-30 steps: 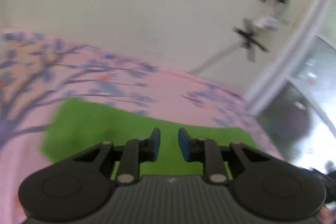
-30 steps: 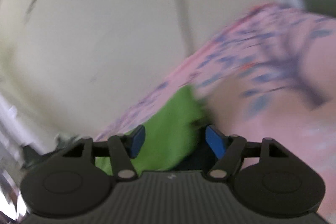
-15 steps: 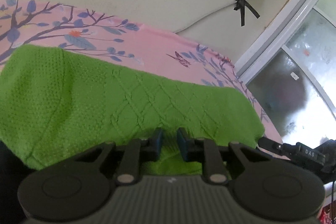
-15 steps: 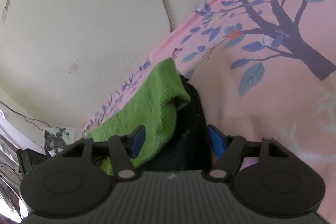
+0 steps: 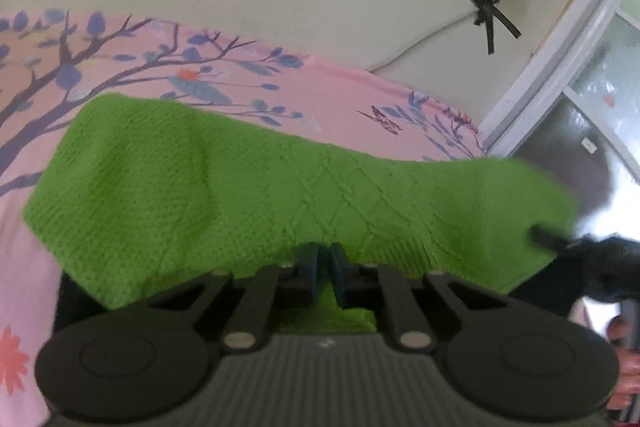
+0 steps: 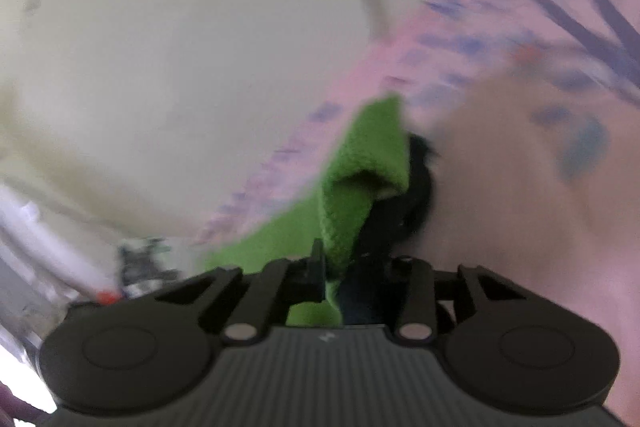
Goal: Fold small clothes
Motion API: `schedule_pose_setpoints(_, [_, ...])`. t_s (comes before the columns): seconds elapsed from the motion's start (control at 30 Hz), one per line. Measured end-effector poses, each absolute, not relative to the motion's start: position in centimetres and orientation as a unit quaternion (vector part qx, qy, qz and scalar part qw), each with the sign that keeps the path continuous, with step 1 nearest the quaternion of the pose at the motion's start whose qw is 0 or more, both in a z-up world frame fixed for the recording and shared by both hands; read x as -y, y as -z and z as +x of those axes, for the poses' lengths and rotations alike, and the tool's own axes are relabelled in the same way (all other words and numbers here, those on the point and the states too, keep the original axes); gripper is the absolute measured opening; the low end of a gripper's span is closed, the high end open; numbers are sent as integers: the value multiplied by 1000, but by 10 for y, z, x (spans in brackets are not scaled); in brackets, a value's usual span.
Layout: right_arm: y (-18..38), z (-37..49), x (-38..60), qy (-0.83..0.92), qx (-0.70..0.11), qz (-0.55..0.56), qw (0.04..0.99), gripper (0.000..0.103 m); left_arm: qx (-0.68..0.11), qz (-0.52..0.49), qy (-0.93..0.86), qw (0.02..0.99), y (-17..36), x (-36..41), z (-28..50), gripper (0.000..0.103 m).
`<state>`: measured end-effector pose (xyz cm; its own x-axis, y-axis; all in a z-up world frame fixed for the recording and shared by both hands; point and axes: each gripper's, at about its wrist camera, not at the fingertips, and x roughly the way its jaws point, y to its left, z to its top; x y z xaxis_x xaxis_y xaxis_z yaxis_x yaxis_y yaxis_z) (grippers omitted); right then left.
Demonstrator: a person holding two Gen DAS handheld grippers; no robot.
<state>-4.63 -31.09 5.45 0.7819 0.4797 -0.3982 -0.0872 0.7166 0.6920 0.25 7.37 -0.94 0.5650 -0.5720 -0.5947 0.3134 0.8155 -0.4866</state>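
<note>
While the left gripper (image 5: pixel 324 263) pinches the near hem of the green knit garment (image 5: pixel 248 187), jaws nearly together on the cloth, the piece spreads toward 12 o'clock over the pink tree-print sheet (image 5: pixel 340 99). Through motion blur, the right gripper (image 6: pixel 352 267) seems clamped on a folded green edge, with something dark (image 6: pixel 416 195) at 1 o'clock just behind it.
</note>
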Motion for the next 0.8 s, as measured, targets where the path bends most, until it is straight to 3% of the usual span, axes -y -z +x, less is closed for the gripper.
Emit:
schedule_pose_setpoints(0.07, [-82, -43, 281, -193, -281, 298, 892, 31, -386, -191, 260, 864, 0, -93, -3, 7])
schedule_pose_setpoints(0.23, [-107, -12, 173, -273, -301, 186, 895, 31, -281, -239, 188, 910, -40, -190, -45, 9])
schedule_pose_setpoints(0.43, [-49, 45, 50, -309, -395, 103, 859, 28, -264, -254, 90, 926, -43, -253, -73, 8])
schedule_pose_setpoints(0.5, [-28, 48, 42, -321, -385, 97, 860, 23, -278, -256, 95, 921, -37, -250, -68, 9])
schedule_pose_setpoints(0.57, [-39, 40, 48, -351, -385, 91, 849, 58, -288, -255, 112, 916, -33, -240, -62, 11])
schedule_pose_setpoints(0.6, [-51, 31, 58, -373, -377, 96, 842, 63, -289, -253, 121, 916, -32, -235, -60, 15])
schedule_pose_setpoints(0.67, [-73, 10, 81, -395, -346, 89, 846, 55, -285, -246, 135, 917, -33, -224, -55, 20])
schedule_pose_setpoints(0.8, [-119, 6, 125, -334, -288, 76, 894, 56, -298, -223, 150, 916, -28, -201, -43, 26])
